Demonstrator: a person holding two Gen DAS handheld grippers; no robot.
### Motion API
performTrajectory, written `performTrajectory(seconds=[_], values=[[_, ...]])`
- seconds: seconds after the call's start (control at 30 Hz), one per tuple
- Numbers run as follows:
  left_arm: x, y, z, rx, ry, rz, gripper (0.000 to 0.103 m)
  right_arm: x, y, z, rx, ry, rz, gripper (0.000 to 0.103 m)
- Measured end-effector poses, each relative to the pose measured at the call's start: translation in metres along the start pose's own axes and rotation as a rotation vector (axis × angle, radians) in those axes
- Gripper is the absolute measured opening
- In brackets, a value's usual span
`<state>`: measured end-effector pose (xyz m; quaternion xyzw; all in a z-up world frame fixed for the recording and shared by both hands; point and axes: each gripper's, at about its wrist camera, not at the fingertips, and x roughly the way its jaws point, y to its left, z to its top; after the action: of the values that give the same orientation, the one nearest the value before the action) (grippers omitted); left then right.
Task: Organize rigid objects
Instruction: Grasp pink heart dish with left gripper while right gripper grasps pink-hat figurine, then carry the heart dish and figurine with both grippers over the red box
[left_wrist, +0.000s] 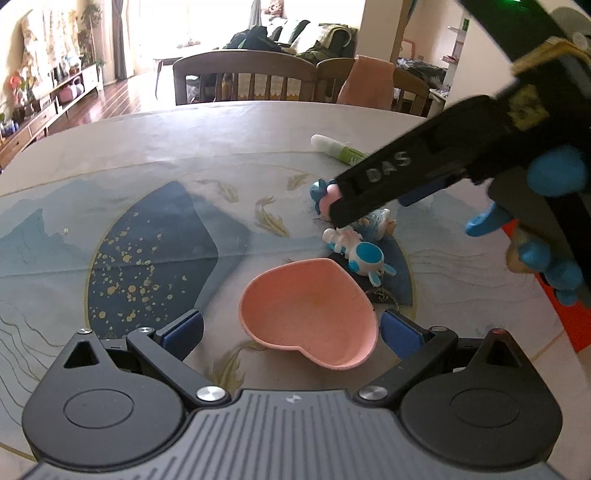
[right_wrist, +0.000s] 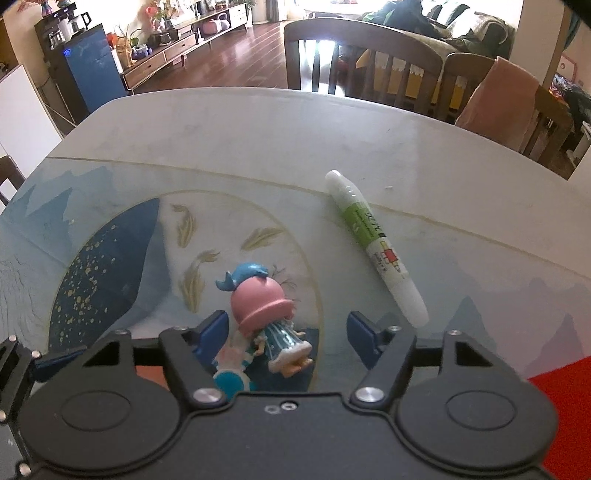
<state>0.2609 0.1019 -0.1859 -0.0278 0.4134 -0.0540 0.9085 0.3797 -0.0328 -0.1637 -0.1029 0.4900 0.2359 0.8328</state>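
Jaws of right gripper (right_wrist: 286, 328) partway open around pink-hatted figurine (right_wrist: 258, 310)

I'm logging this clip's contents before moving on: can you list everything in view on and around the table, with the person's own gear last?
heart-shaped dish: one, pink, empty, on the mat between the left gripper's fingers.
pink-hat figurine: one, pink hat, blue hair, striped blue dress, lying between the right gripper's fingers.
white-and-blue figurine: one, lying beyond the dish.
marker pen: one, white with green label, capped, lying farther back.
table mat: one, blue and grey, with gold feathers.
table: one, white.
chairs: at least two, dark wood, at the far side.
left gripper: black, blue pads, open.
right gripper: black, blue pads, open, not pressing the figurine.
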Motion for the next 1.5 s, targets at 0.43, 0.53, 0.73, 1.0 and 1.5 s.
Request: performTrajectory(seconds=[0.43, 0.53, 0.73, 1.0, 1.5], values=[[0.005, -0.006, 0.003, 0.029, -0.022, 0.01, 0.085, 0.007, 0.008, 0.006, -0.008, -0.012, 0.019, 0.037], [0.003, -0.006, 0.004, 0.026, -0.025, 0.005, 0.078, 0.008, 0.007, 0.006, 0.01, -0.013, 0.018, 0.037], [0.003, -0.003, 0.005, 0.007, -0.022, 0.004, 0.077, 0.001, 0.0, 0.003, 0.042, -0.027, 0.002, 0.037], [-0.004, -0.002, 0.006, -0.022, -0.014, -0.006, 0.077, -0.023, -0.015, -0.014, 0.111, -0.046, 0.005, 0.037], [-0.054, -0.01, 0.005, -0.064, 0.025, -0.044, 0.077, -0.103, -0.026, -0.061, 0.242, -0.14, 0.062, 0.037]])
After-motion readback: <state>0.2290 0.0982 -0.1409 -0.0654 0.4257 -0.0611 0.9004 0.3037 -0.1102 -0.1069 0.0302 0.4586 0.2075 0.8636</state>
